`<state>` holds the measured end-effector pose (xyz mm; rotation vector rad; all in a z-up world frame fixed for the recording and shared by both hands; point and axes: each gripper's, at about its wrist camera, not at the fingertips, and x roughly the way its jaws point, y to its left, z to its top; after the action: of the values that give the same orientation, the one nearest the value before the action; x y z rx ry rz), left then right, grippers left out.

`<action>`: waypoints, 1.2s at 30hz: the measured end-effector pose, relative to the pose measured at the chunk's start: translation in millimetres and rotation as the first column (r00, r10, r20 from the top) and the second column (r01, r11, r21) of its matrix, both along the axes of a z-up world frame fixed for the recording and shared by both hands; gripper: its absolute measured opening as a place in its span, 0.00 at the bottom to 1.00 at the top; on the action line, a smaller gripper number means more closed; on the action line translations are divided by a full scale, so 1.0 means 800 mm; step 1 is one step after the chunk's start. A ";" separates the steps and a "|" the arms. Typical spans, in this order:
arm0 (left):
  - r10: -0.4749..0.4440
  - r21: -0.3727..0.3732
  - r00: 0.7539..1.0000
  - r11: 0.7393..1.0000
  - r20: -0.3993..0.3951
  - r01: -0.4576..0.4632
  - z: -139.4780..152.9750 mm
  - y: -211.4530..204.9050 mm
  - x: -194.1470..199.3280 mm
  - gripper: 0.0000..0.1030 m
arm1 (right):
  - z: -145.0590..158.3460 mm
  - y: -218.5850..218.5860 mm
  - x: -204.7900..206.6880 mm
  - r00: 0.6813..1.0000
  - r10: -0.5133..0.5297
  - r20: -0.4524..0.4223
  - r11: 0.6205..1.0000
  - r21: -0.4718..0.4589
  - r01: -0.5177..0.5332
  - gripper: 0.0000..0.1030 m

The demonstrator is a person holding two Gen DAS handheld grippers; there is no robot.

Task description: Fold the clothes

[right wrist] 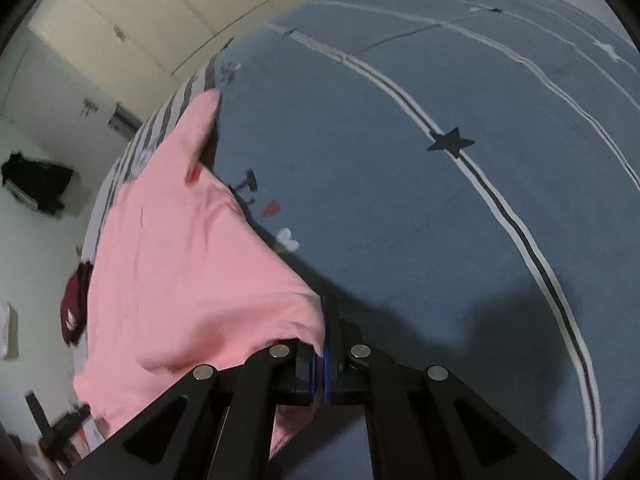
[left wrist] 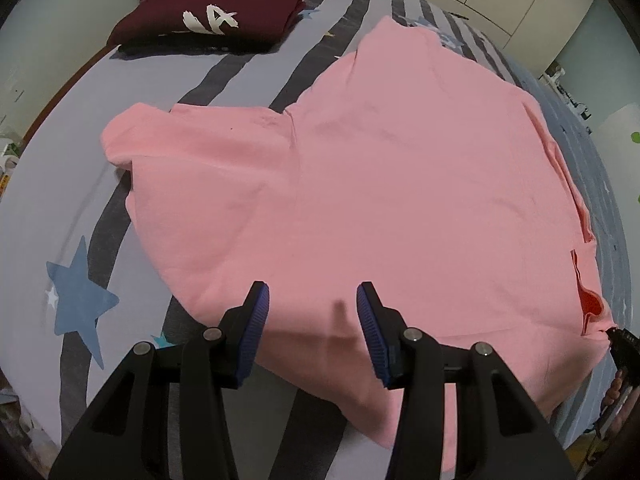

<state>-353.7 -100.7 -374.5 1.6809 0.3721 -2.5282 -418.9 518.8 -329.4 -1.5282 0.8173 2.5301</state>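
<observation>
A pink shirt [left wrist: 360, 184] lies spread flat across a striped bed sheet [left wrist: 60, 184], one sleeve reaching left. My left gripper [left wrist: 312, 300] hovers over the shirt's near hem, its blue pads [left wrist: 256, 320] wide apart and nothing pinched between them. At the right edge of the left wrist view, my right gripper [left wrist: 622, 344] sits at the shirt's corner, with a hand below it. In the right wrist view the right gripper [right wrist: 324, 312] is shut on the edge of the pink shirt [right wrist: 180, 272], and the cloth drapes over its left finger.
A folded maroon garment [left wrist: 208, 16] with white lettering rests on the far left of the bed and also shows as the maroon garment [right wrist: 74, 312]. A blue bedcover [right wrist: 400, 160] with stripes and stars extends to the right. Cream wardrobe doors [right wrist: 160, 12] stand beyond the bed.
</observation>
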 end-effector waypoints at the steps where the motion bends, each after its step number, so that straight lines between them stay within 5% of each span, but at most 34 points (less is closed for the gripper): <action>1: 0.002 -0.010 1.000 1.000 0.002 -0.002 -0.001 0.001 -0.002 0.41 | -0.005 0.001 -0.003 1.000 0.011 0.007 1.000 -0.003 -0.011 0.02; 7: 0.028 -0.036 0.999 0.999 0.022 -0.027 -0.006 0.004 -0.004 0.41 | -0.042 0.008 -0.002 0.998 0.008 0.068 1.000 -0.022 -0.007 0.09; 12: 0.047 -0.032 0.999 0.998 0.025 -0.047 -0.008 0.007 0.000 0.41 | -0.043 0.018 0.019 0.997 -0.018 0.080 1.000 0.013 0.017 0.37; 19: 0.028 -0.025 0.999 0.999 0.018 -0.028 -0.004 0.022 0.001 0.41 | 0.017 -0.019 0.019 0.993 0.092 0.074 0.955 0.278 -0.109 0.39; 23: 0.019 -0.011 1.000 1.000 0.007 -0.019 0.000 0.028 -0.005 0.41 | 0.009 0.006 0.037 0.992 0.019 0.124 0.954 0.295 -0.055 0.39; 26: 0.005 -0.016 1.000 1.000 0.000 -0.005 0.001 0.032 -0.007 0.41 | 0.021 0.000 0.048 0.997 0.017 0.069 0.965 0.261 -0.034 0.39; 31: 0.008 -0.005 1.000 1.000 0.018 -0.008 -0.009 0.027 -0.008 0.41 | 0.037 -0.078 0.018 0.981 0.196 0.002 0.945 0.265 -0.190 0.40; 36: 0.015 0.015 1.000 1.000 0.025 -0.015 -0.011 0.027 -0.005 0.41 | 0.029 -0.172 -0.022 0.915 0.402 -0.019 0.855 0.366 -0.368 0.45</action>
<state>-357.6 -79.0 -383.2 1.7068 0.4016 -2.4982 -436.2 380.9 -306.0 -1.5810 0.0301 2.8339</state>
